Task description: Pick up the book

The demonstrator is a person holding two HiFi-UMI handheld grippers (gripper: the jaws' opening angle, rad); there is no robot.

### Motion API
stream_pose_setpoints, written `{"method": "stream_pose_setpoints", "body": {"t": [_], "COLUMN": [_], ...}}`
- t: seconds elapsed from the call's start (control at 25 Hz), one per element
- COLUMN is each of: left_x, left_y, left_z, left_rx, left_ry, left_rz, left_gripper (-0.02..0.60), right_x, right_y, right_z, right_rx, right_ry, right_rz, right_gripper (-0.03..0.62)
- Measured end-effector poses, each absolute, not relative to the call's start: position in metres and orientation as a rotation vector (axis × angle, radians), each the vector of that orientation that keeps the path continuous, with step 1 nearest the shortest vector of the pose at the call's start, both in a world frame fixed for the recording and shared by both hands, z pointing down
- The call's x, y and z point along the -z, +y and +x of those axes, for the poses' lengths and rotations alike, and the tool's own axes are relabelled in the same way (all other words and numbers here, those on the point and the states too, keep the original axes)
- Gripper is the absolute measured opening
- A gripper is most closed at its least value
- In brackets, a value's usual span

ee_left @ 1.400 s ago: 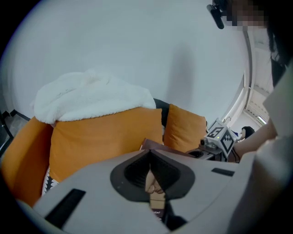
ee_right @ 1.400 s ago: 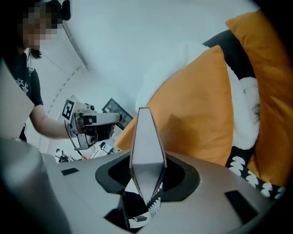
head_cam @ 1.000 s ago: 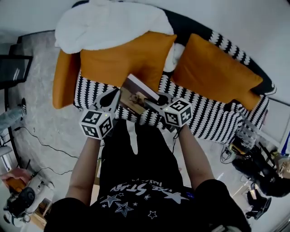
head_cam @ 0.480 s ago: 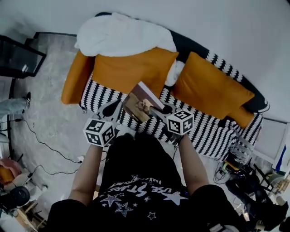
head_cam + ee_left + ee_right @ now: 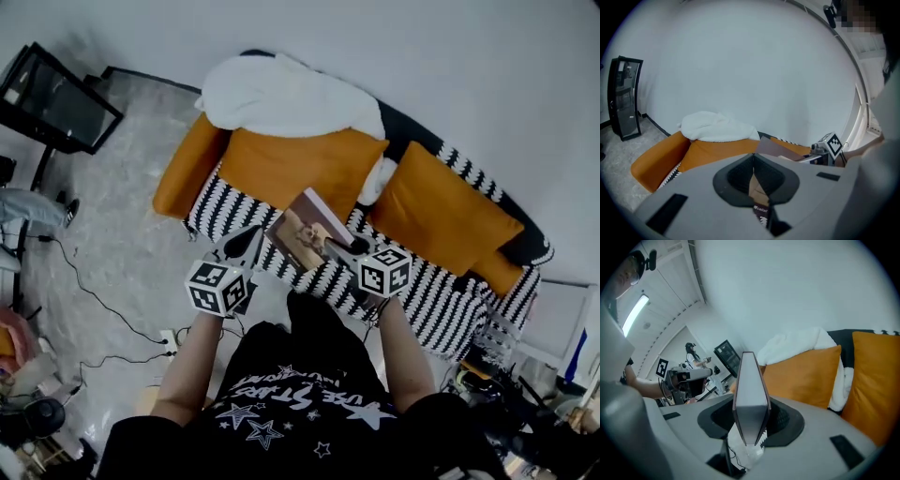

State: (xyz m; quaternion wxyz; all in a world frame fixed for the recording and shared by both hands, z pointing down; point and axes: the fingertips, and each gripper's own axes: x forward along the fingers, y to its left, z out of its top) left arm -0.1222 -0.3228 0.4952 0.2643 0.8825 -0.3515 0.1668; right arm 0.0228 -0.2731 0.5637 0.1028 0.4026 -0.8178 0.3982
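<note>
Black-and-white patterned sofa (image 5: 441, 281) with orange cushions (image 5: 300, 169) and a white blanket (image 5: 291, 94) at 12 o'clock fills the head view. The right gripper (image 5: 349, 251) is clamped on the book (image 5: 305, 230), holding it tilted over the seat. The left gripper (image 5: 242, 242), jaws together and empty, sits just beside the book at its 8 o'clock.

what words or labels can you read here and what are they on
"STAR", plus letters too distorted to read: white print on the person's black shirt.
Small white print under the jaws of the left gripper: too blurred to read.
The book cover and marker cubes: no readable words.
</note>
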Motion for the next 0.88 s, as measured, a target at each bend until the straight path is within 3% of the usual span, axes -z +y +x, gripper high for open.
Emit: {"method": "stream_pose_setpoints", "body": {"t": [0.88], "left_x": [-0.448], "left_y": [-0.196], "left_z": [-0.204], "left_rx": [-0.36], "left_ry": [-1.009], "left_rz": [2.434], "left_gripper": [0.009], "right_x": [-0.504], "right_y": [-0.195], "right_z": [-0.055], "right_rx": [-1.009], "right_ry": [-2.48], "right_rz": [1.167], "right_gripper": [0.155]}}
